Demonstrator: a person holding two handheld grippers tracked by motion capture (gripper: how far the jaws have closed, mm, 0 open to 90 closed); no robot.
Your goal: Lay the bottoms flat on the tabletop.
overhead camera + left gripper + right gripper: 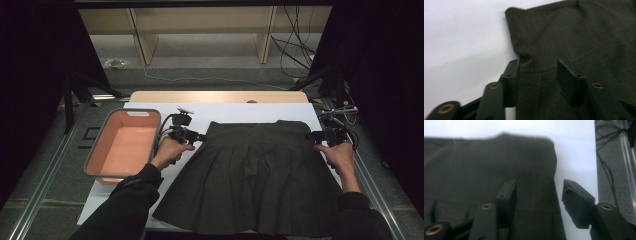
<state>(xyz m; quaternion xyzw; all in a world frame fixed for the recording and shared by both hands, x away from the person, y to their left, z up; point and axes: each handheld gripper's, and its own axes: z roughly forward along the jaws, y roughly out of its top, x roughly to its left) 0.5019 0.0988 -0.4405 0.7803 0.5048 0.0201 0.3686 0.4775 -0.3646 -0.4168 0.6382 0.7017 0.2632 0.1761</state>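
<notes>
Your table is covered with a white sheet (235, 111), with dark curtains at both sides of the frame and bare wooden shelving across the top.

Nearest you, along the bottom of the high view, the hem of the dark pleated skirt (255, 175) fans out wide; the garment lies flat in the middle of the frame and narrows toward its waistband farther up.

Your left gripper (196, 136) sits at the waistband's left corner. In the left gripper view its jaws stand spread astride the skirt's edge (541, 50), one on the white sheet and one over the cloth, pinching nothing yet. Your right gripper (311, 136) mirrors it at the right corner, also spread, with the skirt's side edge (524, 165) running up between its jaws.

To take these corners well, I would slide each lower jaw under the band so both layers come in, then close both hands together and lift evenly, or the pleats may skew.

Farther left, the pink bin (150, 131) waits beside the skirt.
</notes>
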